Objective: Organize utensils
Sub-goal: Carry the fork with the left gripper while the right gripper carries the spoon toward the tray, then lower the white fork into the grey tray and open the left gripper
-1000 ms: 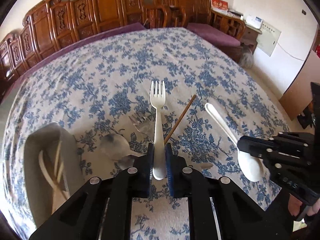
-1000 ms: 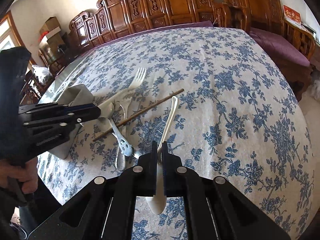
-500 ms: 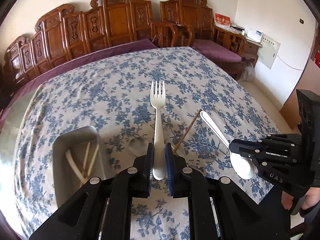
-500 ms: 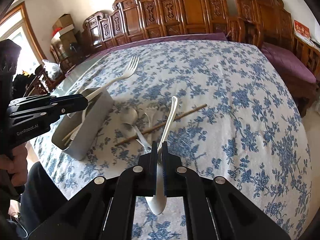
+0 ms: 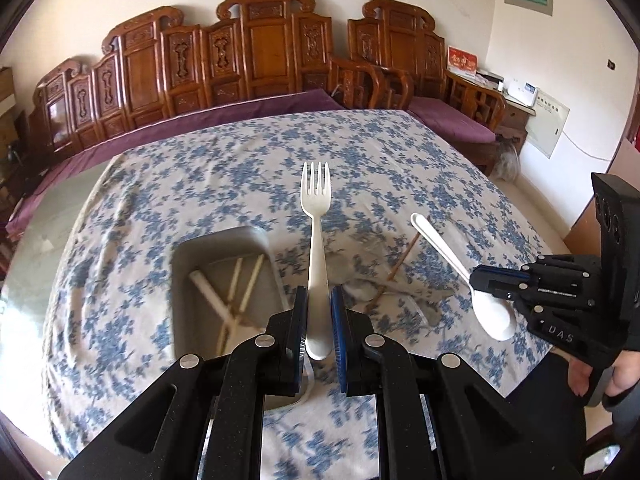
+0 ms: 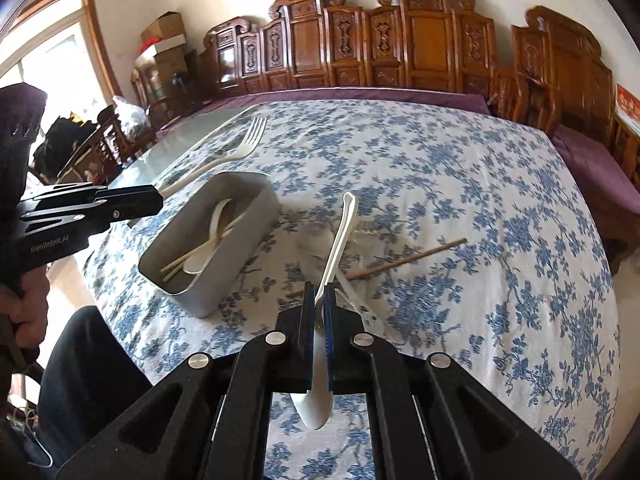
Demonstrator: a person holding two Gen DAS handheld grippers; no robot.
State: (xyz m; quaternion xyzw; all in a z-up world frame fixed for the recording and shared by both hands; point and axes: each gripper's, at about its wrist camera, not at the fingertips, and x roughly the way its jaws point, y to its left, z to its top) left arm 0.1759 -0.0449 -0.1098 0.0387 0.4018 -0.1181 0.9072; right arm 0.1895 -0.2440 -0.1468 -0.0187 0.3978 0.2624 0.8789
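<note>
Holding two white plastic utensils in the air over the table, one per gripper.

Left wrist view: left gripper (image 5: 319, 320) jaws clamped on the handle end of a white fork (image 5: 316, 236), tines pointing away, four prongs, no visible bend. Grey metal tray (image 5: 224, 280) sits directly below and left of the fork, near the table's near-left part, already holding pale chopsticks (image 5: 244, 284) and other white pieces. Right of the tray: a loose brown chopstick (image 5: 404, 256) and blurred metal cutlery lying on the blue floral tablecloth (image 5: 200, 184). Right gripper (image 5: 500, 280) is at the right edge, gripping a white spoon (image 5: 452, 264) at the neck, bowl hanging toward the camera. Far half of the cloth is bare; carved wooden benches (image 5: 256, 52) line the wall beyond.

Right wrist view: right gripper (image 6: 319, 308) jaws closed tight on the spoon (image 6: 340, 240), handle pointing up and away, bowl below the pads. Tray (image 6: 240, 216) is left of it, rounded corners, open top, well in from the table's left edge. Left gripper (image 6: 136, 200) is above the tray's left side with the fork (image 6: 224, 160) sticking out past the far rim. Brown chopstick (image 6: 408, 258) lies to the right. Wide bare cloth to the right and far side.
</note>
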